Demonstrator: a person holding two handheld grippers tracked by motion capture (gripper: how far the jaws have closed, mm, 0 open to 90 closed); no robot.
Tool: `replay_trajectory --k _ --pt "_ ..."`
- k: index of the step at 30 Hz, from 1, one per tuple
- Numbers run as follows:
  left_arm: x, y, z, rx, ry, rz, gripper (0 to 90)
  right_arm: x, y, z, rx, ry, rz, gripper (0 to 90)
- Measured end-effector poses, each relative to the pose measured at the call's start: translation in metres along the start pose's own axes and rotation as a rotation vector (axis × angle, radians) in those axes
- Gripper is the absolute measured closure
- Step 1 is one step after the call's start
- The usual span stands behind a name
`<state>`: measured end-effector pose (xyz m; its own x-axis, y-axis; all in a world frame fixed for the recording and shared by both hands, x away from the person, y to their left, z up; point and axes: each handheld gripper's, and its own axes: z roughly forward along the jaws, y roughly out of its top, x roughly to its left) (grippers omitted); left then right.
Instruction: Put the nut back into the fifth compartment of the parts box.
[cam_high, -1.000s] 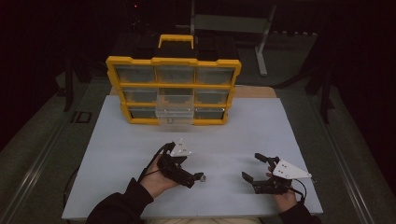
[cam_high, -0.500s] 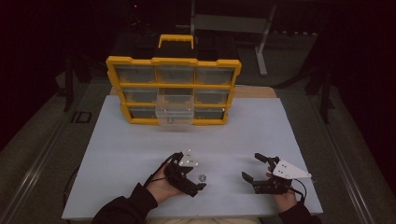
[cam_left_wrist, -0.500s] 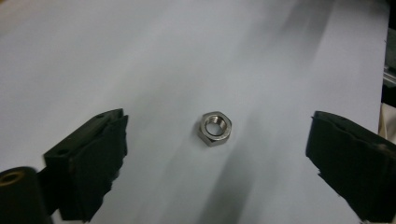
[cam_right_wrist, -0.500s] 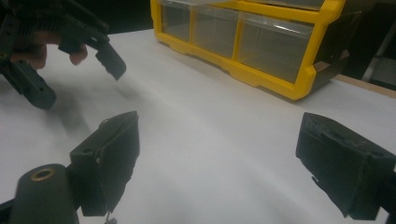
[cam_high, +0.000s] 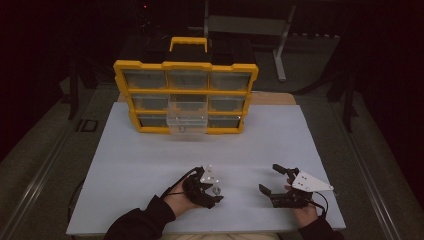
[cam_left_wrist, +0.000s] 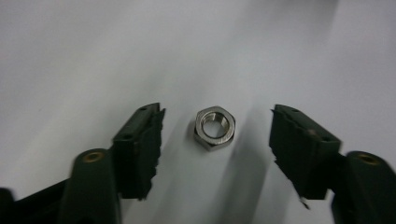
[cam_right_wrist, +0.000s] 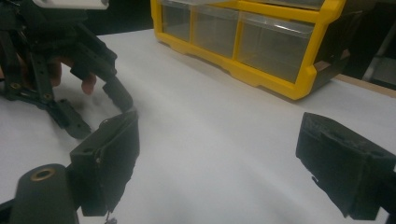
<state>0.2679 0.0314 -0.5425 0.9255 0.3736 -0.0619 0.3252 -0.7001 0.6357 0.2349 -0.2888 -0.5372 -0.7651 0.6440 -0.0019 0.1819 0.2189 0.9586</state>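
A small steel hex nut (cam_left_wrist: 215, 127) lies flat on the white sheet (cam_high: 150, 165). My left gripper (cam_left_wrist: 217, 113) points down over it with one jaw on each side. The jaws have just been closing, and a gap still shows between each pad and the nut. In the high view the nut (cam_high: 216, 190) sits at the tip of the left gripper (cam_high: 214, 195) near the front edge. My right gripper (cam_high: 269, 178) rests on the sheet to the right, its jaws wide apart with nothing between them; its own view (cam_right_wrist: 217, 135) shows the same.
A yellow organizer (cam_high: 186, 95) with clear drawers stands at the back of the sheet. Its lower middle drawer (cam_high: 187, 120) is pulled out. In the right gripper view the organizer (cam_right_wrist: 261, 42) is ahead and the left gripper (cam_right_wrist: 100, 93) is at the left.
The left gripper has come down and to the right over the nut, and its jaws have narrowed around it. The right gripper has stayed where it was.
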Motion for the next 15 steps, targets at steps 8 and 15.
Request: replay_trajectory --k 8,15 --pt "-0.0010 0.0032 0.0071 0.002 0.002 0.041 52.1 -0.0002 0.0002 -0.0003 -0.004 0.001 0.001 13.6" --pt "0.0004 0.0034 0.0064 0.003 -0.011 0.032 66.0 0.0000 0.0001 -0.0002 -0.002 0.002 0.002 13.6"
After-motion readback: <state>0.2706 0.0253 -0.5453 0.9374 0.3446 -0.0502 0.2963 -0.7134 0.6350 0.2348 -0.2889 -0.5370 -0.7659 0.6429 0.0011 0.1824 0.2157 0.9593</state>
